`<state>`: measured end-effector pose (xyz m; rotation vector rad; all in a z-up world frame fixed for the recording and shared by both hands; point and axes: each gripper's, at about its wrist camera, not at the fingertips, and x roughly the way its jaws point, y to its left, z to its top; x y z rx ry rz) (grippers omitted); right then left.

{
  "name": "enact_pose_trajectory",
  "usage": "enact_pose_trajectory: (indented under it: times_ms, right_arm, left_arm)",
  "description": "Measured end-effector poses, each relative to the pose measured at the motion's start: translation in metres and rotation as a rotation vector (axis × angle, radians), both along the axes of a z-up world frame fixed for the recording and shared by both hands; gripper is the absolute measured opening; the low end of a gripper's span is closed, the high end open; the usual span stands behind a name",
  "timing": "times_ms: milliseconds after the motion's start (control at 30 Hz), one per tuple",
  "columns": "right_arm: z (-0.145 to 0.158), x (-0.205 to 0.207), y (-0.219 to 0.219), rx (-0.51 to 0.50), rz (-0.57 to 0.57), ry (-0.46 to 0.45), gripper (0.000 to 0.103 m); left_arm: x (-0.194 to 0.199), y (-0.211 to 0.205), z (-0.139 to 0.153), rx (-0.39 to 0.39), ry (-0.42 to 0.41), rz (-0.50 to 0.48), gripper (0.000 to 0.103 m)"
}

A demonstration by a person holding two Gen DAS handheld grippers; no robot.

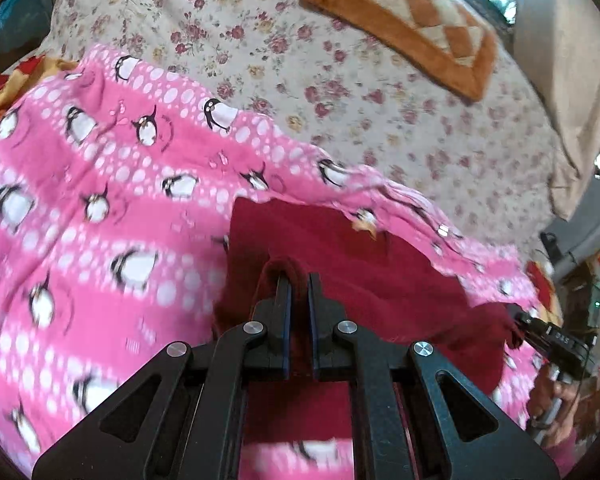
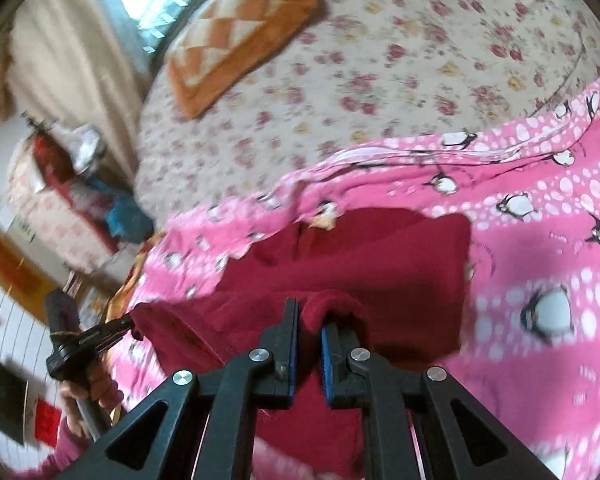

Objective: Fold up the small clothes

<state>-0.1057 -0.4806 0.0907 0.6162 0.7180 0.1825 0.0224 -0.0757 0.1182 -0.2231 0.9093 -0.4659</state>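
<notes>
Left gripper (image 1: pixel 299 280) and right gripper (image 2: pixel 311 314) each pinch red garment (image 1: pixel 380 280) edge; soft, limp, light fleece. Best held at corners. Lies on pink penguin blanket (image 1: pixel 100 200).

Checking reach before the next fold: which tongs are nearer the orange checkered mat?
Right, though only slightly by these views. The right tongs grip the dark red garment on the mat's side; the left tongs hold the garment's opposite edge, farther away.
</notes>
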Motion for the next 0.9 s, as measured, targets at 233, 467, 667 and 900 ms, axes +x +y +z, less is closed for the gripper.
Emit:
enact_pose_trajectory:
  times_ms: [233, 467, 667, 900]
  right_arm:
    - [-0.026, 0.07, -0.027, -0.001, -0.068, 0.079, 0.008]
    - [-0.067, 0.117, -0.048, 0.044, -0.118, 0.154, 0.012]
    - [-0.046, 0.091, -0.061, 0.041, -0.182, 0.061, 0.044]
    - [-0.027, 0.098, -0.004, -0.202, -0.015, 0.052, 0.043]
  left_arm:
    - [0.07, -0.024, -0.042, 0.068, 0.067, 0.039, 0.006]
    - [0.109, -0.034, -0.068, 0.058, 0.154, -0.005, 0.012]
    - [0.101, -0.018, -0.045, 0.016, 0.07, 0.016, 0.07]
    - [0.097, -0.03, -0.063, 0.075, 0.125, 0.001, 0.07]
